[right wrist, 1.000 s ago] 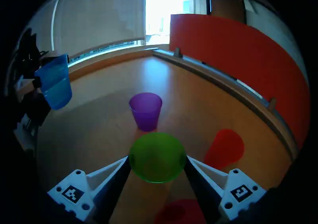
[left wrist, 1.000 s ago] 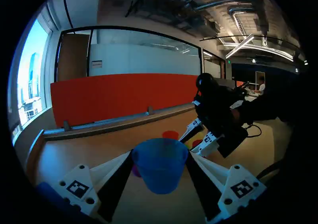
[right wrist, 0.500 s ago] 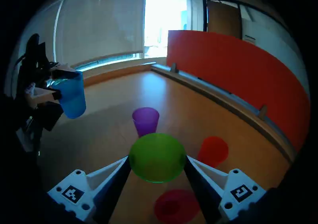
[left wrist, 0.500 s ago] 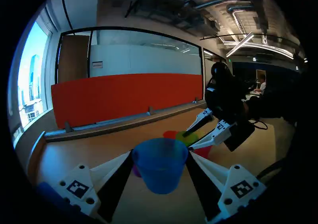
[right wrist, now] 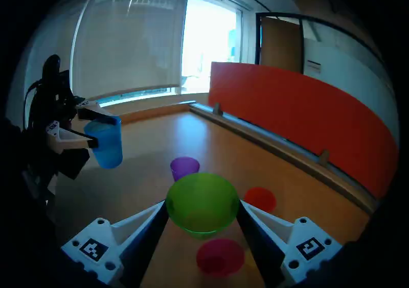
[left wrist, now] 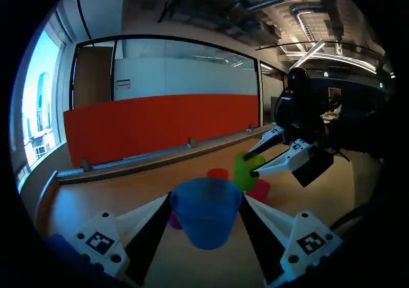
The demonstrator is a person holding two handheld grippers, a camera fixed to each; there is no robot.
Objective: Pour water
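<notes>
**Two cups pinched upright above the table**

The left gripper (left wrist: 204,200) pinches the blue cup (left wrist: 205,221), one finger pressed on each side of its wall just under the rim. The cup stands upright between the fingers, mouth up. The right gripper view shows the same left gripper (right wrist: 105,130) from the side, holding the blue cup (right wrist: 106,146) off the wooden table (right wrist: 153,150).

The right gripper (right wrist: 202,206) pinches the green cup (right wrist: 202,205) in the same way, both fingers against its wall and the cup upright. In the left gripper view, the right gripper (left wrist: 249,164) and its green cup (left wrist: 245,171) sit ahead and to the right of the left gripper's fingers, well apart from the blue cup.

Whether either cup holds water cannot be told.

On the table ahead of the right gripper stand a purple cup (right wrist: 184,166) just beyond the green rim, a red cup (right wrist: 259,198) past the right finger, and a pink cup (right wrist: 221,256) below and between the fingers. An orange partition (right wrist: 307,119) runs along the table's far edge.
</notes>
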